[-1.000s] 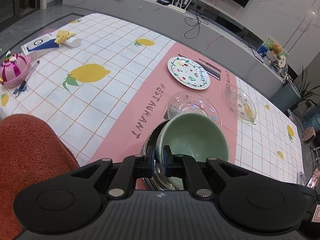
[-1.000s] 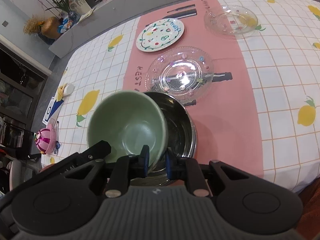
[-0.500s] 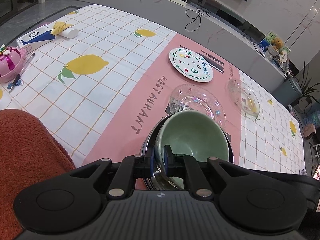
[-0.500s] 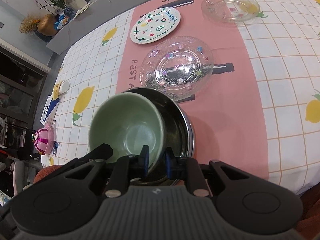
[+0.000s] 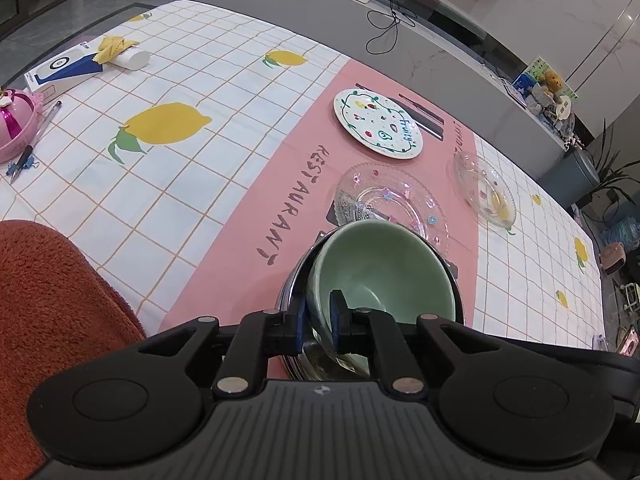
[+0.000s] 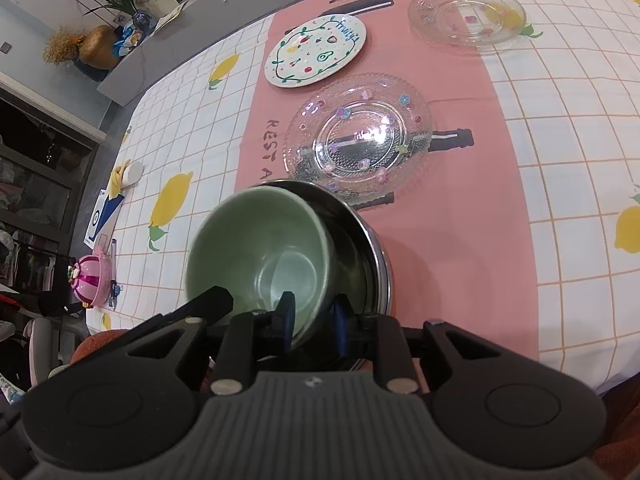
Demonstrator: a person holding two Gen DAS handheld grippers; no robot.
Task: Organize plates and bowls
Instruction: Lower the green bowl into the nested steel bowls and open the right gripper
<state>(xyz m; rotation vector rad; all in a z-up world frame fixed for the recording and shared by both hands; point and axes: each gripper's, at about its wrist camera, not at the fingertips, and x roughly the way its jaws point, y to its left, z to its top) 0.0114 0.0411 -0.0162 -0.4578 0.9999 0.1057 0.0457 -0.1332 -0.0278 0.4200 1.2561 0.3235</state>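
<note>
Since the earlier pictures, the green bowl has been lowered deeper into the steel bowl, and it now leans less steeply against the steel rim. Its near wall is pinched by the left gripper, one blue pad outside and one inside. Its rim is likewise pinched by the right gripper, with one finger inside the green bowl and the other in the gap between the two bowls. The green bowl is seen nested, still somewhat tilted toward the left side of the steel bowl (which stands on the pink strip of the tablecloth). Just beyond the pair, a large glass plate with small coloured flowers is laid on the pink strip. Farther off, a white painted plate is set, and a smaller glass dish lies to its right. Well apart, near the left table edge, a pink round box and a pen are seen.
</note>
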